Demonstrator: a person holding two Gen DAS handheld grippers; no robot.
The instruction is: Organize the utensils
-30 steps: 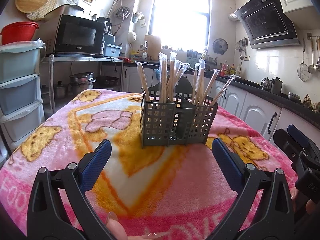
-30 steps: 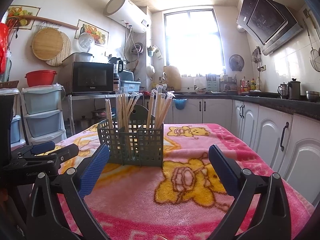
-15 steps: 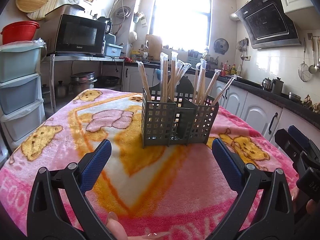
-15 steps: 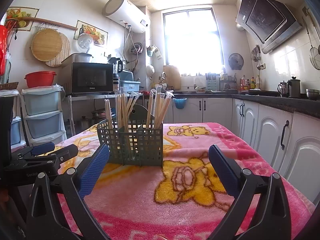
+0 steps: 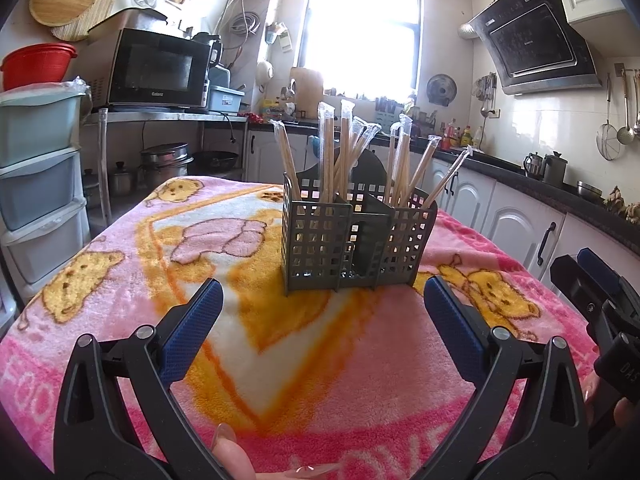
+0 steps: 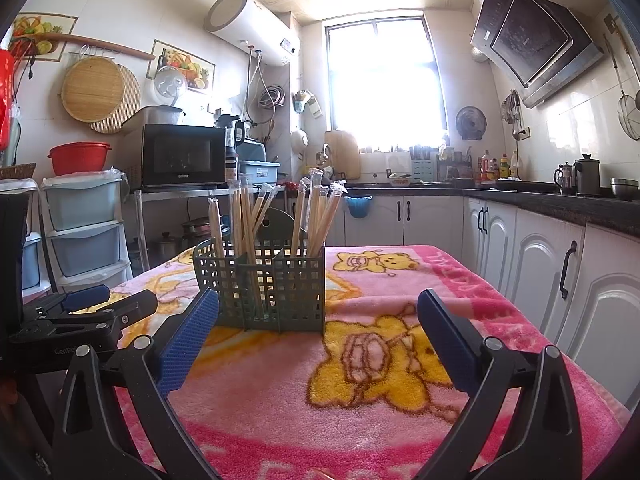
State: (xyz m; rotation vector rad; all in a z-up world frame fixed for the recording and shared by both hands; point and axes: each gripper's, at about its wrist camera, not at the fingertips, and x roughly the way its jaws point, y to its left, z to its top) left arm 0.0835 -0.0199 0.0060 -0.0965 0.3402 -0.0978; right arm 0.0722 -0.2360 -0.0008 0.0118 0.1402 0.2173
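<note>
A dark grey lattice utensil holder [image 5: 352, 240] stands upright on the pink bear blanket [image 5: 120, 280]; it also shows in the right wrist view [image 6: 272, 284]. Several plastic-wrapped chopsticks [image 5: 344, 152] stand in its compartments, also seen in the right wrist view [image 6: 312, 208]. My left gripper [image 5: 322, 320] is open and empty, a short way in front of the holder. My right gripper [image 6: 318, 328] is open and empty, in front of the holder from the right side. The right gripper also shows at the edge of the left wrist view [image 5: 592, 280], and the left gripper in the right wrist view [image 6: 88, 308].
Plastic drawer units [image 5: 36, 184] stand left of the table. White cabinets [image 6: 560, 272] with a dark counter run along the right. A microwave [image 5: 156, 68] sits on a shelf behind. The blanket [image 6: 360, 380] covers the whole table top.
Both grippers have barely moved; the holder sits very slightly closer in the left wrist view. Nothing was picked up or let go.
</note>
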